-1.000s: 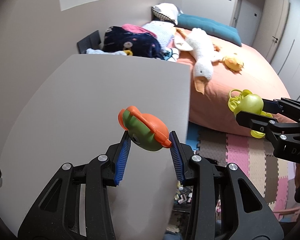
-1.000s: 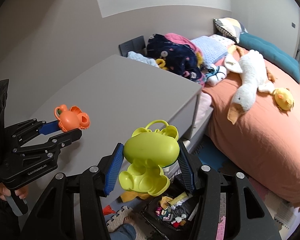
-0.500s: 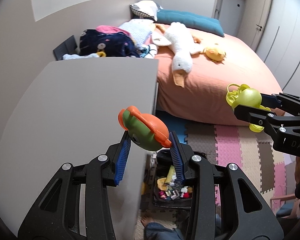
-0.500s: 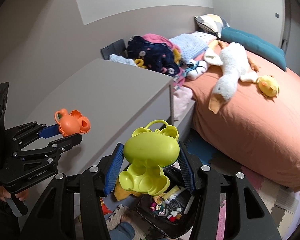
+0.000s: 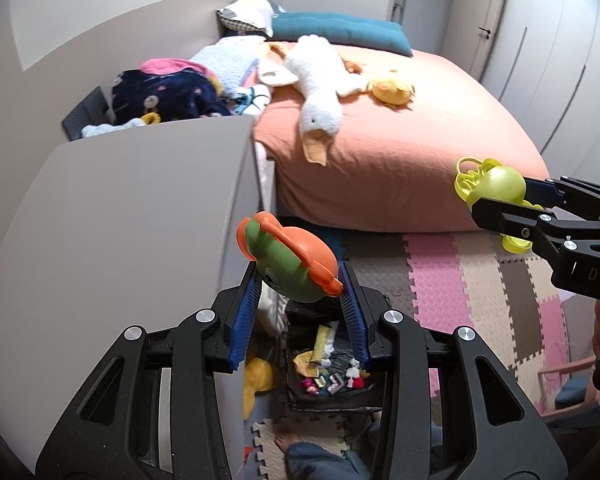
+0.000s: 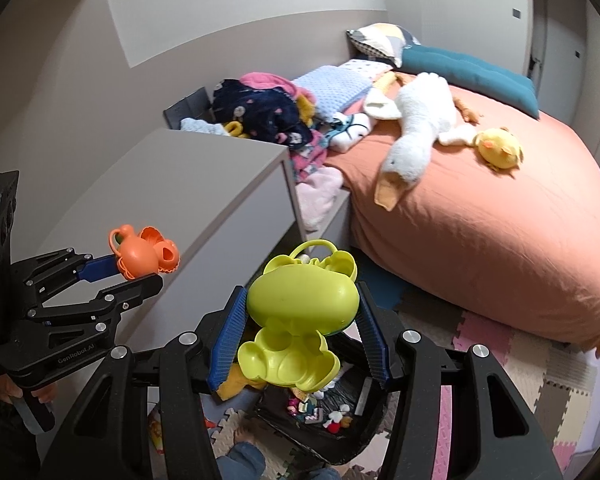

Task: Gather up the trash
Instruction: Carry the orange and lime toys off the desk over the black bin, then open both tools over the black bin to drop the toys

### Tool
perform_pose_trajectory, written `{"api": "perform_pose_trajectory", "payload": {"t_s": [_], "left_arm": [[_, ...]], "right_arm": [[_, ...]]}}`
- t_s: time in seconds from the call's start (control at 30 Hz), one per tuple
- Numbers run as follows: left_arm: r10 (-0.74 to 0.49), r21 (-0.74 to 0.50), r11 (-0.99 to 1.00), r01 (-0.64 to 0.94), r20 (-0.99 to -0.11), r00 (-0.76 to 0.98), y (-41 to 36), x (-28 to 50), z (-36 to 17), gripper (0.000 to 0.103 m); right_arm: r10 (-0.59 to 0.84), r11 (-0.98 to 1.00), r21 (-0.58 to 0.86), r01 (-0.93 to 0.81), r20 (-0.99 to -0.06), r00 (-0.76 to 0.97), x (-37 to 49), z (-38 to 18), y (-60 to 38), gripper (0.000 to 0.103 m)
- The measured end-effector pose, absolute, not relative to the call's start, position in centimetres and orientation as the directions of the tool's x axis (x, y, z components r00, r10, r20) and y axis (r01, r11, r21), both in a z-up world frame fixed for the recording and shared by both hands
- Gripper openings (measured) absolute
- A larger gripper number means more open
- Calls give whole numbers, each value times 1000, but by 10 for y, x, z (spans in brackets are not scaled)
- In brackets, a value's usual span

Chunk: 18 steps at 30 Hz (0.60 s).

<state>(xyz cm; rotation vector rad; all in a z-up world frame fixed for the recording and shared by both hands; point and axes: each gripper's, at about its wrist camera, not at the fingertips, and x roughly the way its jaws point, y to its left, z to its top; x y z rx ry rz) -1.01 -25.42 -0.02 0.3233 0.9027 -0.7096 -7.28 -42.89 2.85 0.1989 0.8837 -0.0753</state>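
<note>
My left gripper [image 5: 300,280] is shut on an orange and green plastic toy [image 5: 290,262], held in the air above the floor; it also shows in the right wrist view [image 6: 142,254]. My right gripper [image 6: 300,312] is shut on a yellow-green plastic toy [image 6: 300,314], which also shows in the left wrist view [image 5: 496,186]. Below both, a black bin [image 5: 300,398] lined with a black bag holds several small bits of trash; it also shows in the right wrist view [image 6: 364,436].
A grey cabinet [image 5: 140,216] stands at the left. A bed with an orange sheet [image 5: 400,148] carries a plush goose [image 5: 316,76], a yellow plush and piled clothes. Foam puzzle mats [image 5: 460,280] cover the floor. A person's foot [image 5: 288,438] is near the bin.
Both grippers have swung right, off the cabinet top and over its edge, with their toys still held. The bin on the floor has come into view beneath them.
</note>
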Motion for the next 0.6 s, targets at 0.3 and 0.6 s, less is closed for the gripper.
{"api": "perform_pose_trajectory", "payload": {"t_s": [0.3,0.6], "left_arm": [[-445,-37,659,751,-825,349,-284,-28,-10,39],[-417,7,628,778,-841,344,-297,-37,-16,96]], "right_arm": [[-25,965,143,219,-783,621,-94,23,-455,55],[-31,950,172,259,-778,627,-109,23,-472,77]]}}
